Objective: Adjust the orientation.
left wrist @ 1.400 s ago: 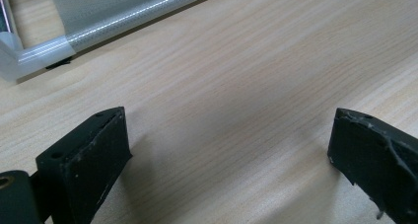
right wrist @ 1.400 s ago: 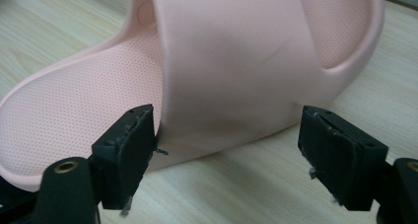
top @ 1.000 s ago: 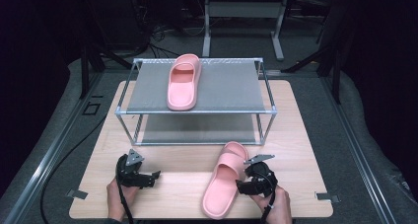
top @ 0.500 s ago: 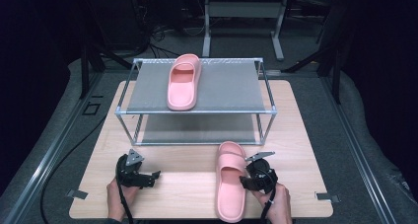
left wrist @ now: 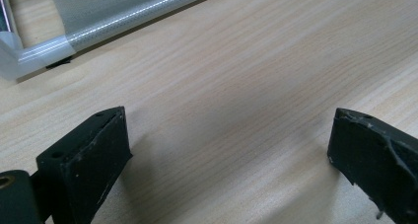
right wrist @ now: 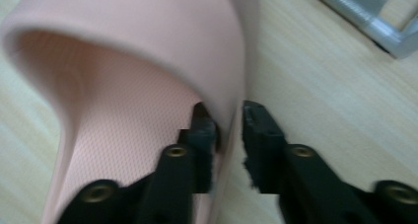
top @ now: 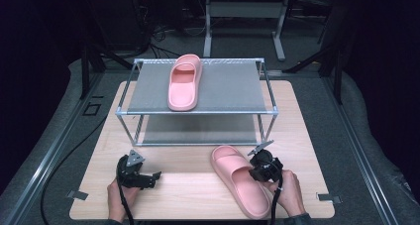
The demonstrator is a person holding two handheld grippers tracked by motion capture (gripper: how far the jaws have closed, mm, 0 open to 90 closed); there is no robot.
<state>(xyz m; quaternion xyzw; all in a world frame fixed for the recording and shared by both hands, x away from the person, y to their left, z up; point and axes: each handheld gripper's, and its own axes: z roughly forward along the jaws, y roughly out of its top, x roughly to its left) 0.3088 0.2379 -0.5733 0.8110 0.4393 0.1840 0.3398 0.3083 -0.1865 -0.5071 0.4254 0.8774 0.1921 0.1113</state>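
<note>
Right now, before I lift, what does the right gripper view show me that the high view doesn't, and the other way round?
Right gripper view: the right gripper has one jaw inside the near slipper, over its textured footbed, and one outside. The jaws have just been closing and appear to pinch its side wall. High view: the second slipper lying on top of the rack, and the left gripper low over the table. Both: the near slipper on the wooden table, with the rack beyond it.
</note>
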